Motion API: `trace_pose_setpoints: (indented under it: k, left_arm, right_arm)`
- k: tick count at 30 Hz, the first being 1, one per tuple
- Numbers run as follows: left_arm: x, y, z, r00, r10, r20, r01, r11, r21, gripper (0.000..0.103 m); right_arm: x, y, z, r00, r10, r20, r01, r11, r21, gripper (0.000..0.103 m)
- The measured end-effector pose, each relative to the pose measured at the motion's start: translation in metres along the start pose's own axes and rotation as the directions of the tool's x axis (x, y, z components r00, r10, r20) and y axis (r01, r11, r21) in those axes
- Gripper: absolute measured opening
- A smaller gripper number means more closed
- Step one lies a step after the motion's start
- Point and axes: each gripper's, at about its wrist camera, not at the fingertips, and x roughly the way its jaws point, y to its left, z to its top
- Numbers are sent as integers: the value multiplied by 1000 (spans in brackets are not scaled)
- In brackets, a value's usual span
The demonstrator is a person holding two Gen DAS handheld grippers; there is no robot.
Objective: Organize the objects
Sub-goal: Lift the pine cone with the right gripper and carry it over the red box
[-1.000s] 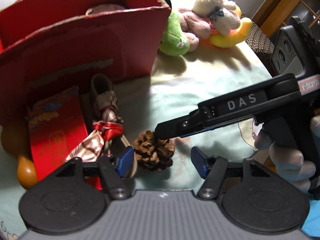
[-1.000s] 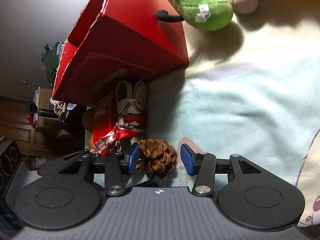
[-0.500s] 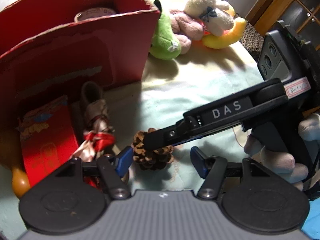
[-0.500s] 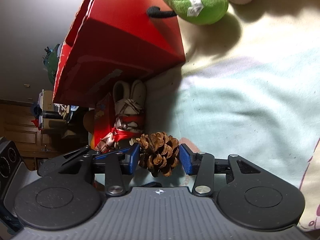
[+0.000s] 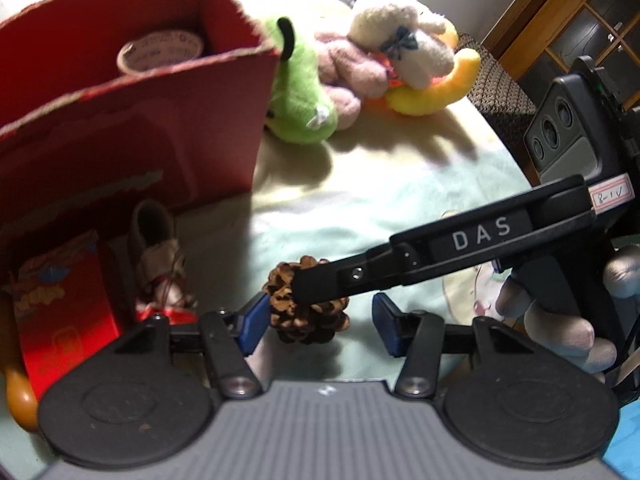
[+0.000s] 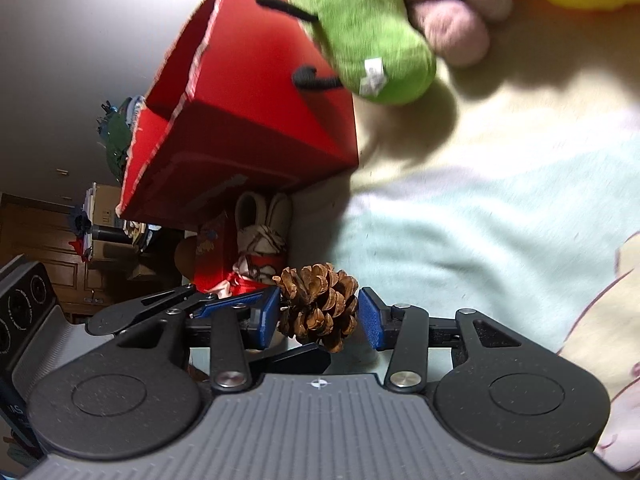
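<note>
A brown pine cone (image 6: 318,304) sits between the blue pads of my right gripper (image 6: 319,316), which is shut on it and holds it above the cloth. In the left wrist view the pine cone (image 5: 296,312) is partly hidden behind the right gripper's black finger (image 5: 360,276). My left gripper (image 5: 316,326) is open and empty just below it. A red cardboard box (image 5: 132,120) stands at the left with a tape roll (image 5: 160,50) inside.
A small shoe with a red ribbon (image 5: 158,248) and a red packet (image 5: 60,300) lie in front of the box. Plush toys, green (image 5: 300,96), pink (image 5: 344,76) and white on yellow (image 5: 404,48), lie at the back. A pale cloth (image 5: 380,200) covers the table.
My right gripper has closed on the pine cone and lifted it off the cloth. Both views have risen, and the box and toys look farther off.
</note>
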Motion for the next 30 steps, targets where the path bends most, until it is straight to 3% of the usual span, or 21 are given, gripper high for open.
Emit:
trace_pose_setpoints:
  k: [11, 21, 25, 30]
  left_arm:
    - [-30, -24, 30, 990, 35, 135, -32, 999, -21, 52]
    - [-77, -22, 63, 953, 92, 288, -89, 996, -25, 52]
    - [-92, -5, 74, 940, 84, 329, -89, 996, -1, 52]
    - [-93, 30, 84, 945, 58, 322, -65, 998, 10, 52]
  right_arm:
    - [-27, 30, 32, 997, 50, 63, -38, 983, -180, 46]
    - [-34, 74, 67, 987, 103, 124, -56, 940, -336, 46]
    - [-21, 96, 80, 987, 59, 150, -2, 935, -354, 46]
    - [7, 120, 97, 985, -48, 163, 104, 929, -356, 46]
